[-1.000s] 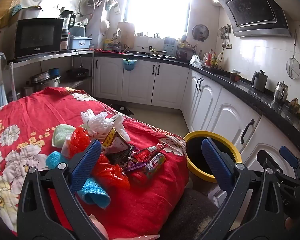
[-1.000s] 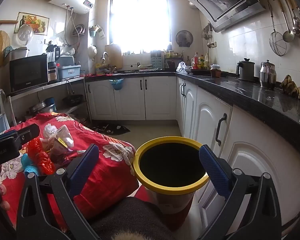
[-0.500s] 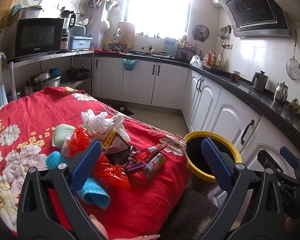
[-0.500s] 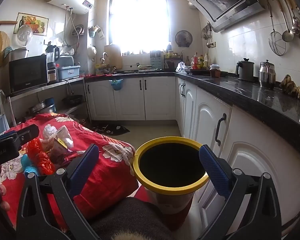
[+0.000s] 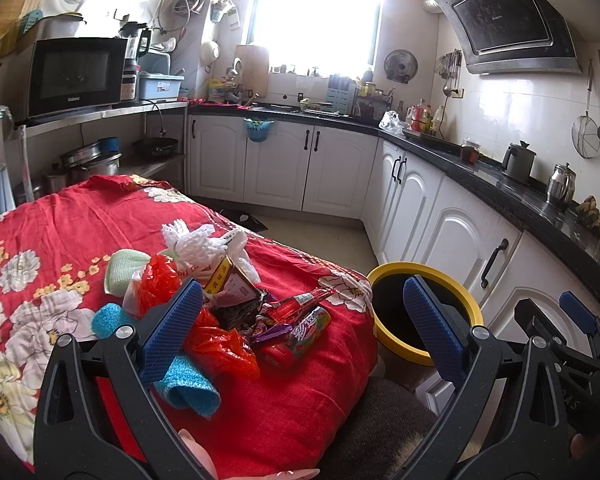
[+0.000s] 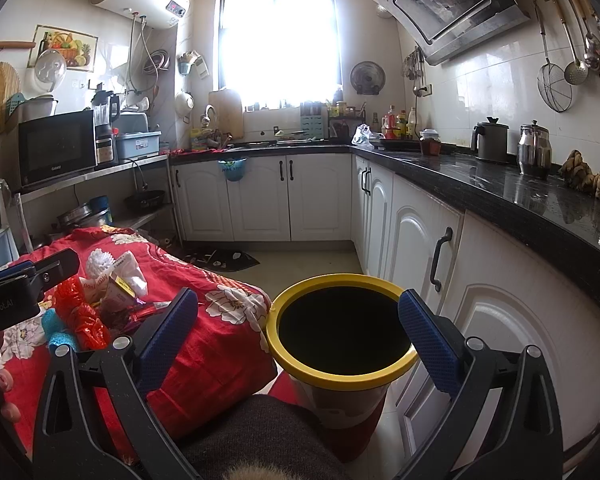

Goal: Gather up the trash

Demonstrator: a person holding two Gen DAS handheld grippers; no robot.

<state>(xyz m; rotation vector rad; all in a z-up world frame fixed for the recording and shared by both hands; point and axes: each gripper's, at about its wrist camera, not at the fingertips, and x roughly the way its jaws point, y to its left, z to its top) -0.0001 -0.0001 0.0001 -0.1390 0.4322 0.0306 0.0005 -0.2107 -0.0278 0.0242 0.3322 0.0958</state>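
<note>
A pile of trash [image 5: 228, 304] lies on the red flowered tablecloth [image 5: 60, 220]: red plastic bags, white foam netting, a candy wrapper [image 5: 300, 332], a blue sponge [image 5: 188, 384], a green pad. My left gripper [image 5: 304, 332] is open and empty, held above the pile's near edge. A yellow-rimmed bin [image 6: 342, 376] stands on the floor right of the table; it also shows in the left wrist view [image 5: 456, 292]. My right gripper [image 6: 300, 336] is open and empty, above the bin's near rim. The pile shows at the left of the right wrist view [image 6: 96, 300].
White cabinets [image 6: 420, 248] under a black counter [image 6: 520, 196] run along the right and back. A shelf with a microwave [image 5: 76, 76] stands at the left. A dark mat [image 6: 220, 260] lies on the floor. A brown cushion [image 6: 260, 436] sits between table and bin.
</note>
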